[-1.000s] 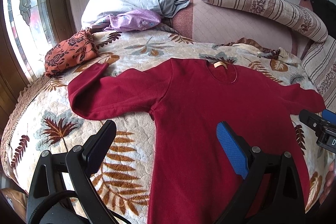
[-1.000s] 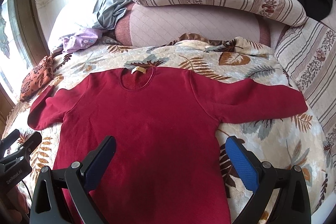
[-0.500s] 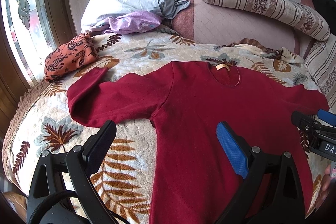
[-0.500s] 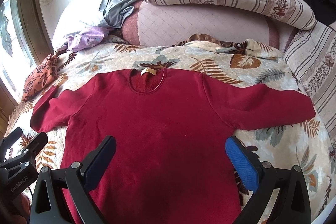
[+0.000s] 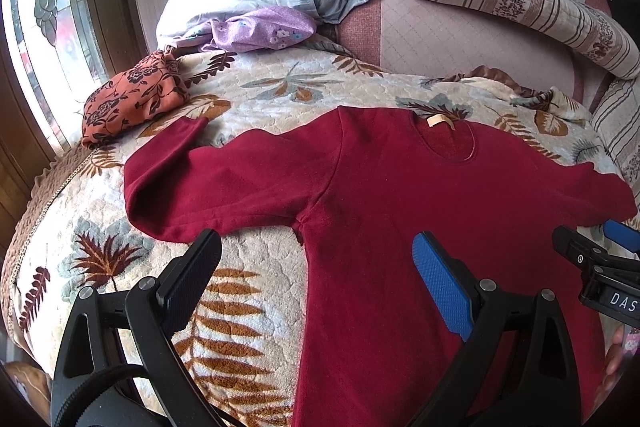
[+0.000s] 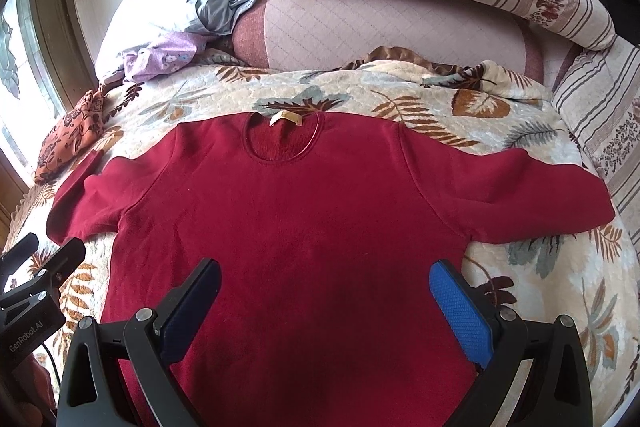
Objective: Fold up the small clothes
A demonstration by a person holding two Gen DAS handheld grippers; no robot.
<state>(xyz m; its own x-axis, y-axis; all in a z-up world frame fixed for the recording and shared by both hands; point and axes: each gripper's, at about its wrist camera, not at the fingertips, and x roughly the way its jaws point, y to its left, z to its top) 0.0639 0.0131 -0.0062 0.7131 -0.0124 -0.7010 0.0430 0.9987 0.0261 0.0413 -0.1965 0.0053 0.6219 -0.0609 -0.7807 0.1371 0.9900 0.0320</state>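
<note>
While our left gripper and right gripper hover with jaws spread apart and empty, the red sweater lies flat beneath them, sleeves outstretched. It rests on the leaf-patterned quilt, near an orange floral bundle.

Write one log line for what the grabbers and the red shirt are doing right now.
stage: before first fold | red shirt: flat on leaf quilt, sleeves out | left gripper: open, empty | right gripper: open, empty, over shirt
</note>
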